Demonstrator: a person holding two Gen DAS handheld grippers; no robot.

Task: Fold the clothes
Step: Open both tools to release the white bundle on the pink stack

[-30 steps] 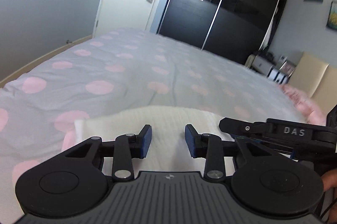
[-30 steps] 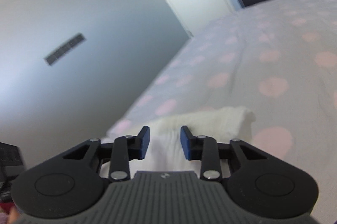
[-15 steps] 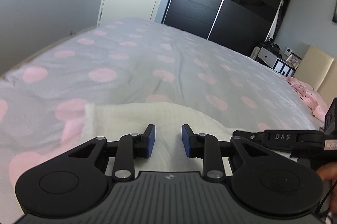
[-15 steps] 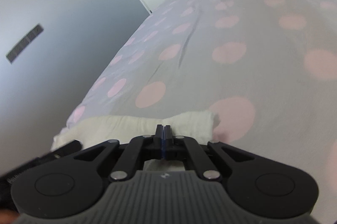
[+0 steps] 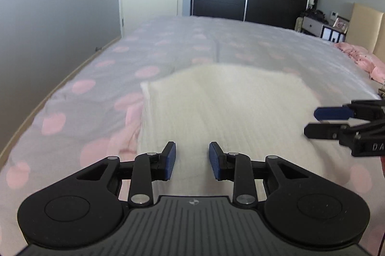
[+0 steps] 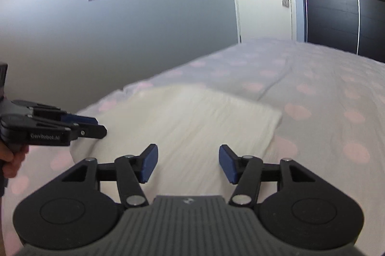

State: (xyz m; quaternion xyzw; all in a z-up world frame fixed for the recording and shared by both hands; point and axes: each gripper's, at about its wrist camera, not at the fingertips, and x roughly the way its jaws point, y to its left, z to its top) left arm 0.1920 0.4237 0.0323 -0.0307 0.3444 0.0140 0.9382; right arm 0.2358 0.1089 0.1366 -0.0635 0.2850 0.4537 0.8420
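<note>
In the left wrist view, the left hand-held gripper [image 5: 192,161] stands a little apart, empty, above the folded white cloth [image 5: 223,102] lying on the bed [image 5: 96,78].

In the right wrist view, the right hand-held gripper [image 6: 188,164] is opening with nothing between its jaws, probably to let the fold rest.

The near edge of the cloth [image 5: 223,106] is hidden behind the left gripper [image 5: 192,161], and in the right wrist view behind the right gripper [image 6: 188,165]. The right gripper is cut off by the right edge of the left wrist view, its lettering unfinished. The hand [image 6: 10,159] is cut off at the left edge of the right wrist view. The bed [image 5: 101,92] runs off both views, its dots blurred. The pink cloth [image 5: 363,58] is cut off at the right. The shelf items [image 5: 336,23] are too small to identify.
</note>
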